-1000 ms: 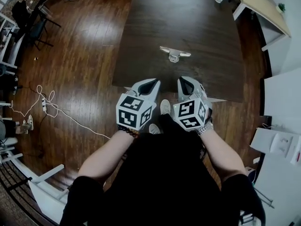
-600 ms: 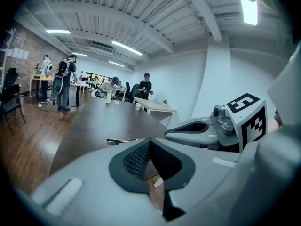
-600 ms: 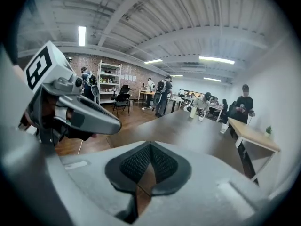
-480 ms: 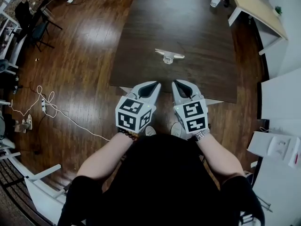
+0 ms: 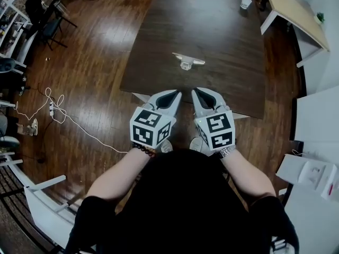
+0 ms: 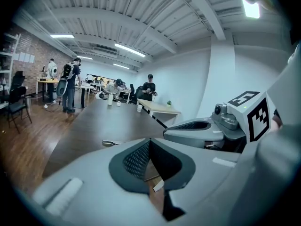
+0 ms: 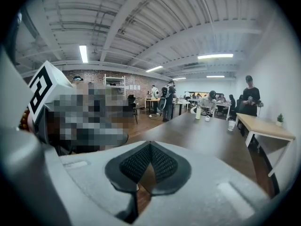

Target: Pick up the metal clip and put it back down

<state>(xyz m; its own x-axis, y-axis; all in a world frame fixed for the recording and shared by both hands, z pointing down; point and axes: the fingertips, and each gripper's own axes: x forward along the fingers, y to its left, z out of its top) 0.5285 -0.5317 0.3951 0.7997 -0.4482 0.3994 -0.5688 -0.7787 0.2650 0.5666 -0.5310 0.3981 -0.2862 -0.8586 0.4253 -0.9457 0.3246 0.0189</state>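
1. A white cable lies looped on the wooden floor, well off the left edge of the dark tabletop.
2. The left gripper is held just off the tabletop's near edge, over the floor, and points toward the table. In the left gripper view its jaws meet at the tips with nothing between them. Its marker cube faces up, and a beaded bracelet shows at the wrist behind it.
3. The metal clip lies flat on the tabletop, about midway between the left and right edges and nearer the near edge than the far one. It is apart from both grippers, ahead of the gap between them.
4. The right gripper is just beside the left one, also at the near edge. In the right gripper view its jaws are closed tip to tip and hold nothing. A metal watch sits on that wrist.
5. A white cup stands near the tabletop's far right corner.
6. A light wooden table stands beyond the right edge.
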